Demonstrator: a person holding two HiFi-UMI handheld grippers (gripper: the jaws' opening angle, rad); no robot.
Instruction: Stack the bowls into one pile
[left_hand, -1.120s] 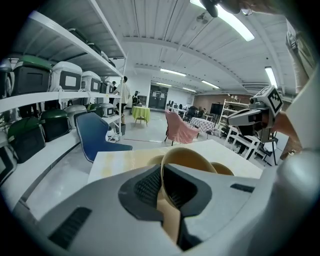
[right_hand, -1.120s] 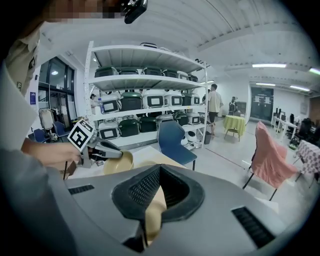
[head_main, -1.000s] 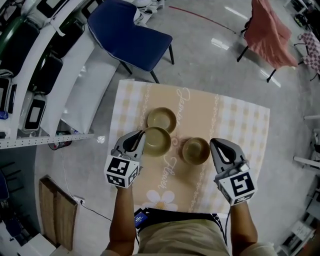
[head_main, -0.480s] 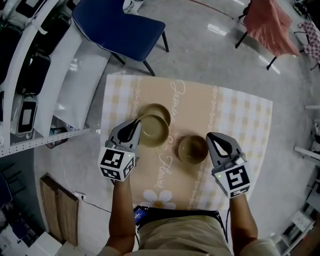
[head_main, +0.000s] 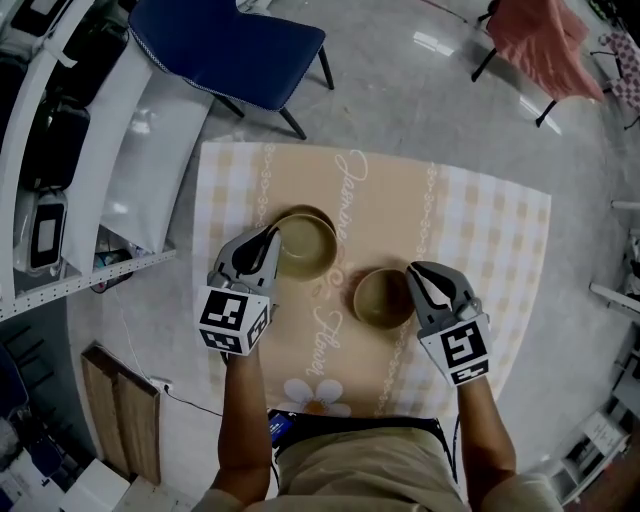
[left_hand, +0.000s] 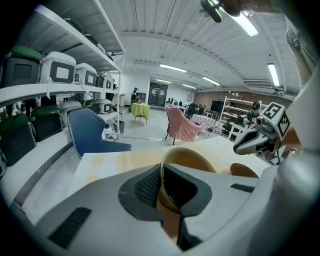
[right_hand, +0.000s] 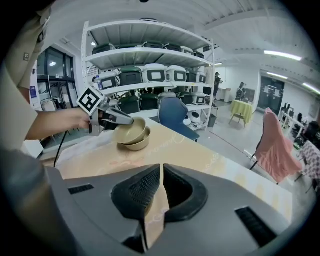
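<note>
My left gripper (head_main: 272, 240) is shut on the near rim of a tan bowl (head_main: 305, 248). That bowl hangs tilted, partly inside a second tan bowl (head_main: 318, 216) on the tablecloth. In the left gripper view the held bowl (left_hand: 200, 161) fills the space in front of the left gripper (left_hand: 162, 175). A third bowl (head_main: 380, 298) stands alone to the right. My right gripper (head_main: 415, 275) sits at its right rim, jaws shut with nothing between them. The right gripper view shows the left gripper (right_hand: 125, 120), the held bowl (right_hand: 131, 131) and the lower bowl (right_hand: 139, 145).
The bowls rest on a beige checked tablecloth (head_main: 480, 230) over a small table. A blue chair (head_main: 230, 40) stands beyond the far edge, white shelving (head_main: 60, 130) with boxes to the left, and a chair draped in red cloth (head_main: 540, 40) at the far right.
My left gripper has carried its bowl away from me, from beside the far bowl to over it. My right gripper has edged left to the lone bowl's rim.
</note>
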